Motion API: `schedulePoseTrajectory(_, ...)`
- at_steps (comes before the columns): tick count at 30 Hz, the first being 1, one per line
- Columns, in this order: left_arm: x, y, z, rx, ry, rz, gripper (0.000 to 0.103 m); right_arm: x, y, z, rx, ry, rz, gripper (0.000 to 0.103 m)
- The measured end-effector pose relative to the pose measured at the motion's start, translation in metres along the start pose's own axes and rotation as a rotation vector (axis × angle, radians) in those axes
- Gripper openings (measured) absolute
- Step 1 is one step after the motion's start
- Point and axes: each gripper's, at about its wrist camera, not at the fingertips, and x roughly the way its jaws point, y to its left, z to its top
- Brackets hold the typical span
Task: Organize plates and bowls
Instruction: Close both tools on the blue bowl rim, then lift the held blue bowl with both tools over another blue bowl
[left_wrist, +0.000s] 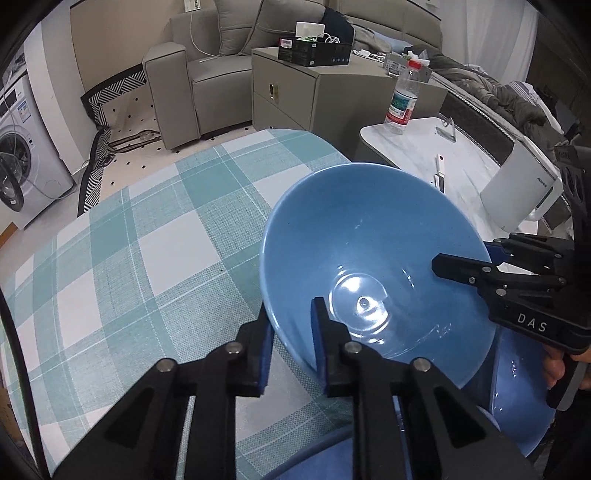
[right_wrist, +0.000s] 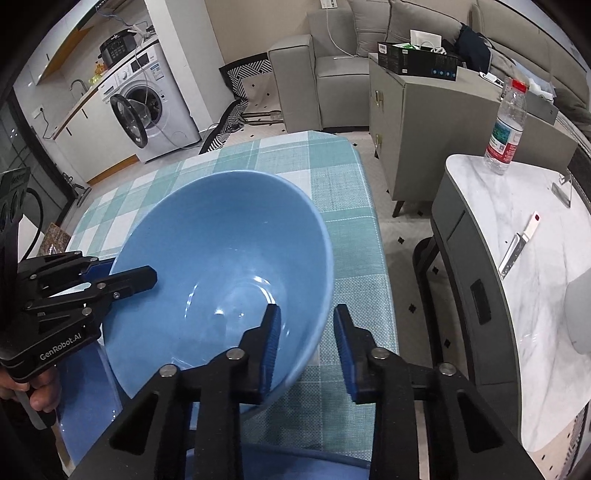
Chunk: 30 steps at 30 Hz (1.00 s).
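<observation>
Evidently the glossy light-blue ceramic bowl (left_wrist: 373, 258) is held tilted above the teal-and-white checked tablecloth (left_wrist: 147, 240), over a darker blue plate (left_wrist: 517, 398) lying at the near edge. The left gripper (left_wrist: 291, 343) has its jaws closed across the bowl's rim wall, one pad inside and one outside; the right gripper (right_wrist: 306, 350) straddles the opposite rim, but its outer pad stands off the wall, so its jaws look apart. Such a bowl is likely stiff, fairly heavy, slick and breakable, so the rim is the sensible hold. Open cloth lies beyond; the marble-topped side table (right_wrist: 498, 240) stands apart on the right.
</observation>
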Motion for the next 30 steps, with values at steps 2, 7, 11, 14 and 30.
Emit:
schedulePoseTrajectory(2,0.000,-0.001,0.000,0.005,-0.003,0.003,0.017,-0.001,0.002,0.000,-0.005,-0.006,-0.003,0.022)
schedulePoseTrajectory(7,0.000,0.002,0.000,-0.009,-0.006,-0.001,0.016,-0.003,0.004,0.001,-0.009,-0.011,-0.007,0.022)
schedulePoseTrajectory(11,0.000,0.001,0.000,-0.012,-0.008,0.001,0.016,-0.004,0.004,0.002,-0.003,-0.013,-0.012,0.022)
schedulePoseTrajectory(14,0.000,-0.001,0.001,-0.008,-0.009,0.007,0.016,-0.005,0.004,0.002,0.003,-0.019,-0.019,0.022)
schedulePoseTrajectory(30,-0.018,-0.010,0.005,-0.017,-0.079,0.000,0.016,-0.038,0.001,0.001,0.027,-0.097,-0.028,0.022)
